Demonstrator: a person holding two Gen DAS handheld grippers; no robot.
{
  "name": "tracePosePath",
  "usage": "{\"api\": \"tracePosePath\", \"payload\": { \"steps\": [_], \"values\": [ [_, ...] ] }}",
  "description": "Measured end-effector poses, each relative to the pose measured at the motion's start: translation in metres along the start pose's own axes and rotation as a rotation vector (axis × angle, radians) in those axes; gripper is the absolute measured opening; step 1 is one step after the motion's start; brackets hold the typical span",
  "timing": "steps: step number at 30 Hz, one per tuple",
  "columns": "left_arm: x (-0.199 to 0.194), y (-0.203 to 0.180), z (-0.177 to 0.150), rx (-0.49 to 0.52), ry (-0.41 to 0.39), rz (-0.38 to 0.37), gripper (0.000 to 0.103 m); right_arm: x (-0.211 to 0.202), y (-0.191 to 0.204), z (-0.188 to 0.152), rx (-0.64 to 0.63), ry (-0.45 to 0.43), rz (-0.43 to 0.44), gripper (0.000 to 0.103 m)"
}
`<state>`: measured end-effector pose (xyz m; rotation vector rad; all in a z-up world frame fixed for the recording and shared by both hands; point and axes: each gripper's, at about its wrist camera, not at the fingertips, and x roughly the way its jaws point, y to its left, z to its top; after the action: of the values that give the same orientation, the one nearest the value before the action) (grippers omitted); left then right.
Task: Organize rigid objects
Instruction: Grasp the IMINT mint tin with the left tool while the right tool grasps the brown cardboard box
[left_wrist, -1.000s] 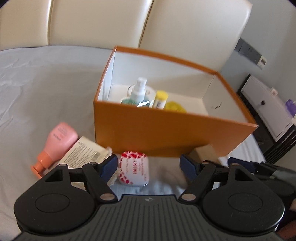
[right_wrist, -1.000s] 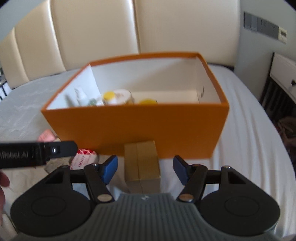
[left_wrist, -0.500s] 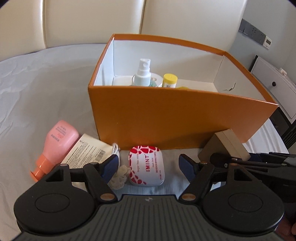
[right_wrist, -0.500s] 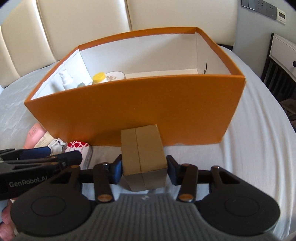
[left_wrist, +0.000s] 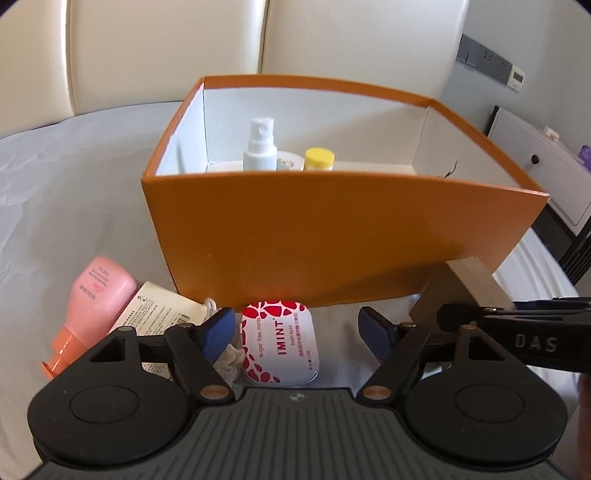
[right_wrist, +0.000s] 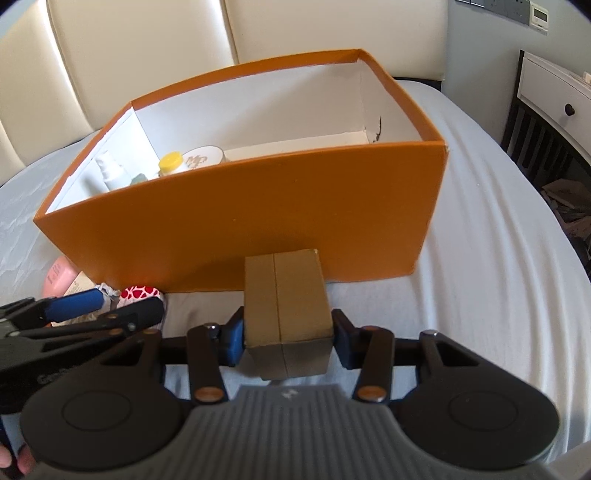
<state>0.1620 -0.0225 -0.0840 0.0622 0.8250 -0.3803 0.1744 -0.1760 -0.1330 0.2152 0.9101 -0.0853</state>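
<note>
The right gripper was clamped on a small brown box, both pads pressed against its sides, just in front of the near wall of the orange box. The left gripper stood open above a red-and-white mint tin lying on the grey sheet. A pink bottle lay to the left. A spray bottle and a yellow-capped jar stood inside the orange box at its far left
</note>
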Motion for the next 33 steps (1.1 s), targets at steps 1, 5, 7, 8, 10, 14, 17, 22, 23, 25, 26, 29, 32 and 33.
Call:
{"api": "tracePosePath", "payload": {
  "steps": [1,5,7,8,10,14,17,22,23,25,26,29,32,33],
  "values": [
    [0.002,-0.002,-0.001,0.013,0.000,0.006,0.090,0.001,0.000,0.000,0.001,0.003,0.002,0.047],
    [0.010,-0.006,-0.005,0.047,0.035,0.042,0.090,0.003,-0.002,0.000,0.003,0.012,0.016,0.047],
    [0.013,-0.006,-0.007,0.053,0.047,0.059,0.090,0.005,-0.001,0.001,0.003,0.012,0.022,0.047],
    [0.015,-0.007,-0.007,0.058,0.056,0.067,0.090,0.005,-0.001,0.001,0.004,0.014,0.024,0.047],
    [0.020,-0.008,-0.010,0.070,0.070,0.080,0.088,0.006,-0.001,0.001,0.001,0.015,0.028,0.047],
    [0.022,-0.008,-0.012,0.068,0.069,0.084,0.083,0.006,0.000,0.000,-0.007,0.017,0.031,0.049],
    [0.024,-0.008,-0.011,0.064,0.073,0.083,0.079,0.005,-0.001,0.001,0.003,0.017,0.040,0.050],
    [0.025,-0.007,-0.013,0.076,0.077,0.086,0.071,0.005,0.003,0.001,-0.004,0.010,0.031,0.050],
    [0.026,-0.005,-0.013,0.071,0.076,0.088,0.068,0.004,0.003,0.001,-0.002,0.003,0.029,0.049],
    [0.028,-0.005,-0.009,0.064,0.077,0.090,0.065,0.000,0.001,0.002,0.008,-0.016,0.032,0.050],
    [0.028,-0.003,-0.008,0.062,0.077,0.087,0.064,-0.001,0.000,0.002,0.012,-0.026,0.035,0.051],
    [0.029,-0.001,-0.007,0.065,0.076,0.082,0.060,-0.003,-0.001,0.003,0.021,-0.045,0.033,0.051],
    [0.028,0.000,-0.007,0.060,0.076,0.079,0.060,-0.003,-0.001,0.006,0.013,-0.068,0.024,0.051],
    [0.028,0.000,-0.007,0.060,0.076,0.078,0.059,-0.003,0.000,0.006,0.006,-0.073,0.020,0.051]
  ]
}}
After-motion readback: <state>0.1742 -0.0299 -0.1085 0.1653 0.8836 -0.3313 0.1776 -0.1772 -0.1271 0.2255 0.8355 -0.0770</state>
